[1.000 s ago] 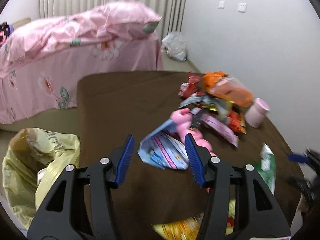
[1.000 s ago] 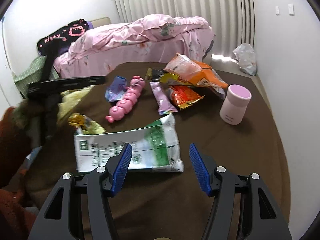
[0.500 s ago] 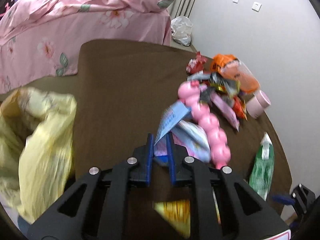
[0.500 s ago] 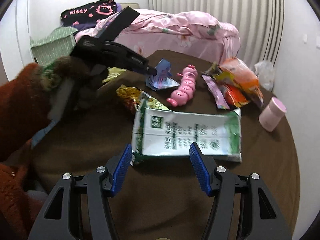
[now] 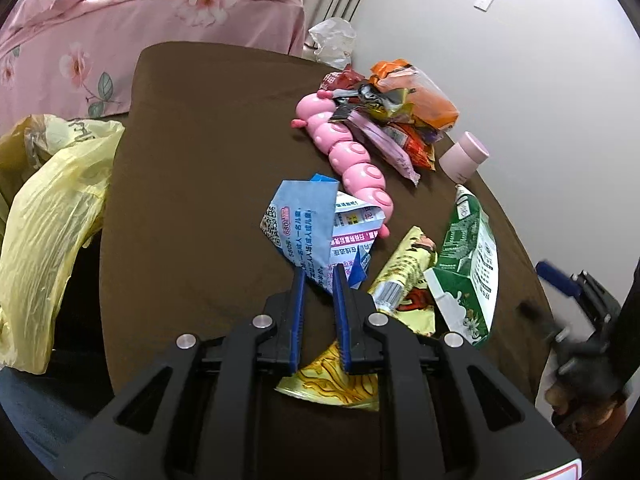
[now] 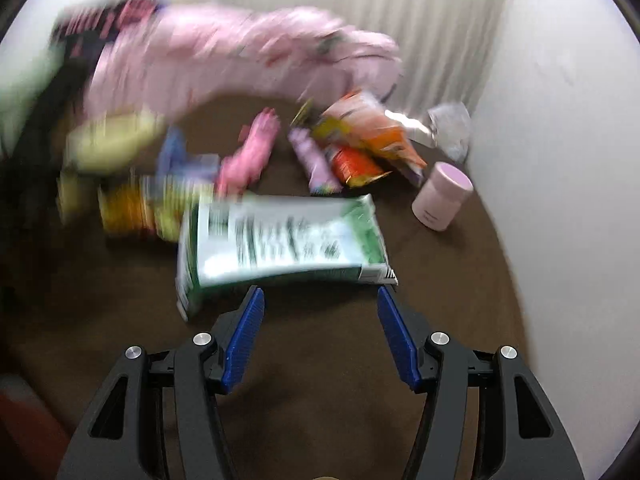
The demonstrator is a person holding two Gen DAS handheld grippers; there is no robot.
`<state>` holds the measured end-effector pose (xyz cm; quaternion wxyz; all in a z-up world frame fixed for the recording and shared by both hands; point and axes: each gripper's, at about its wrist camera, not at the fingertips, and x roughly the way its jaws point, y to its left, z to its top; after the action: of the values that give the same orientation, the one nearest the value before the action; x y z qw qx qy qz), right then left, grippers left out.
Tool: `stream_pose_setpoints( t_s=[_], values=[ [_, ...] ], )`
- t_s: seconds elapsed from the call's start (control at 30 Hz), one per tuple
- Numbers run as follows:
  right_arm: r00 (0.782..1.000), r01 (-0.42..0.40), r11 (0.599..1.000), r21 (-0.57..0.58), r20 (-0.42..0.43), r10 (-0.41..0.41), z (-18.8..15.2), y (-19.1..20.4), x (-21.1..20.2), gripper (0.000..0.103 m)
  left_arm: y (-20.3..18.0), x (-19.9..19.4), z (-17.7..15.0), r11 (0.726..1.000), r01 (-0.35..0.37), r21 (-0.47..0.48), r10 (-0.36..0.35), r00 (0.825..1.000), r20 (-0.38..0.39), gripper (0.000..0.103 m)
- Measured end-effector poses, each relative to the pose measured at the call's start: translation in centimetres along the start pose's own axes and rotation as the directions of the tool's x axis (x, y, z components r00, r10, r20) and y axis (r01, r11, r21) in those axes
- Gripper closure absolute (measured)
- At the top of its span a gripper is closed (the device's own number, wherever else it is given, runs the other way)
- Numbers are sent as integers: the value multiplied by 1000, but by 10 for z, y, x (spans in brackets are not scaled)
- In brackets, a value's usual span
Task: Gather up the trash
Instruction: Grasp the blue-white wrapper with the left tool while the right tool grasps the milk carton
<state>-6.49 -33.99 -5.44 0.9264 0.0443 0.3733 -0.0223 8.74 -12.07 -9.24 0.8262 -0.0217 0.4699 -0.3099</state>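
My left gripper (image 5: pixel 319 270) is shut on the lower edge of a blue-and-white paper wrapper (image 5: pixel 304 224), which lies crumpled on the brown table (image 5: pixel 192 160). A yellow plastic bag (image 5: pixel 52 208) hangs open off the table's left edge. Right of the wrapper lie a gold snack wrapper (image 5: pixel 404 280) and a green-and-white carton (image 5: pixel 468 264). In the blurred right wrist view that carton (image 6: pixel 280 240) lies flat just beyond my right gripper (image 6: pixel 318 294), which stands open with nothing between its fingers. The right gripper (image 5: pixel 560 284) also shows at the left wrist view's right edge.
A pink caterpillar toy (image 5: pixel 352 152) lies behind the wrapper. A heap of snack wrappers (image 5: pixel 400 112) and a pink cup (image 5: pixel 464 156) sit at the far right. A yellow noodle wrapper (image 5: pixel 332 384) lies under the left gripper. A pink bed (image 5: pixel 140 12) stands beyond the table.
My left gripper went from open to shut on the blue-and-white wrapper and dropped closer to the table. The right wrist view swung sideways and is now blurred; its jaws stay open.
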Motion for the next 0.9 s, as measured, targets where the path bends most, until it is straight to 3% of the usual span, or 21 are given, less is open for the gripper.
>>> stream_pose_setpoints(
  t_s=[0.03,0.13,0.23,0.37,0.5,0.6,0.73,0.9],
  values=[
    [998,-63,987,147,9,62,4,-15,3,47,0,-2,0,1000,-3,-3,3,1000,7,88],
    [981,-158,900,407,-41,191,5,-36,32,47,2,-10,2,1000,-7,-14,7,999,34,83],
    [964,-182,861,474,-85,251,11,-42,62,46,9,-26,4,999,-27,-20,29,997,76,79],
    [961,-165,893,418,-137,242,40,-35,93,45,22,-42,6,998,-50,-50,55,992,116,75],
    [972,-104,956,273,-177,156,79,-18,117,45,34,-48,5,994,-73,-80,83,989,126,72],
    [970,-76,982,175,-216,114,98,-4,134,44,39,-46,4,992,-79,-98,90,989,116,72],
    [967,-52,996,65,-244,67,104,7,142,42,40,-41,3,993,-72,-91,81,991,104,72],
    [947,-90,995,35,-307,96,74,-1,128,42,33,-38,3,998,-24,-57,30,994,107,66]
  ],
)
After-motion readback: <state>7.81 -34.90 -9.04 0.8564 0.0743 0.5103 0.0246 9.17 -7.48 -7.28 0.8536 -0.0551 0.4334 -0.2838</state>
